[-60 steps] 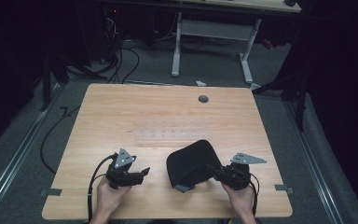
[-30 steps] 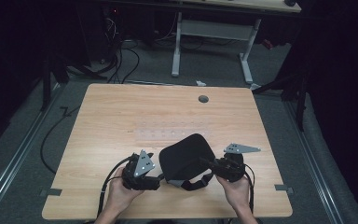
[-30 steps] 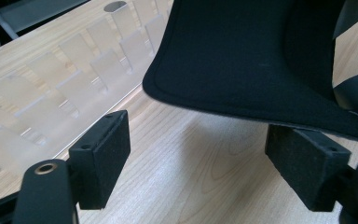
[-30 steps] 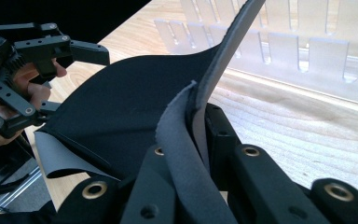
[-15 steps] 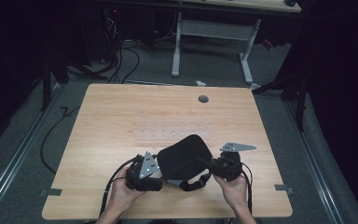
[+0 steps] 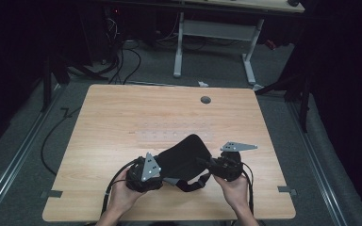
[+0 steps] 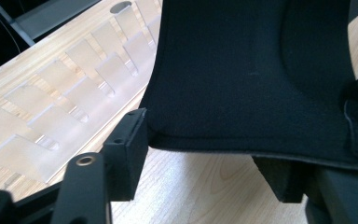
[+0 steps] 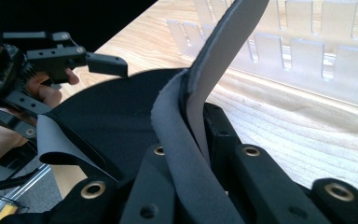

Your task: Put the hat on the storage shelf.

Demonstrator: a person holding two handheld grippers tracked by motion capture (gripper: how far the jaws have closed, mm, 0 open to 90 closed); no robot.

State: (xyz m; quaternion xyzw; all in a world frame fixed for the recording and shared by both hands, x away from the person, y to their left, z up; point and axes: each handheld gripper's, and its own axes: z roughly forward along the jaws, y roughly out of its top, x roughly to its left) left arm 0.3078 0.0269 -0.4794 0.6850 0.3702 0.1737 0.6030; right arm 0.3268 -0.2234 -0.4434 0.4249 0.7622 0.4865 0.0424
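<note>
The table [image 6: 122, 122] has a pale wood-grain top, smooth with a soft sheen. The black pad [image 6: 184, 155] looks like matt padded fabric with a stitched edge; its folded flap [image 8: 186, 140] shows a grey, felt-like underside. The left gripper [image 7: 205, 163] and right gripper [image 8: 196, 154] are matt black plastic with brass-coloured rivets. A frosted, translucent plastic rack [image 7: 65, 98] lies on the wood.

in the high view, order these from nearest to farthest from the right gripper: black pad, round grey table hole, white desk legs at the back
1. black pad: pinched at its edge by the right gripper, just to that gripper's left.
2. round grey table hole: near the table's far edge, straight ahead.
3. white desk legs: on the floor beyond the table.
</note>
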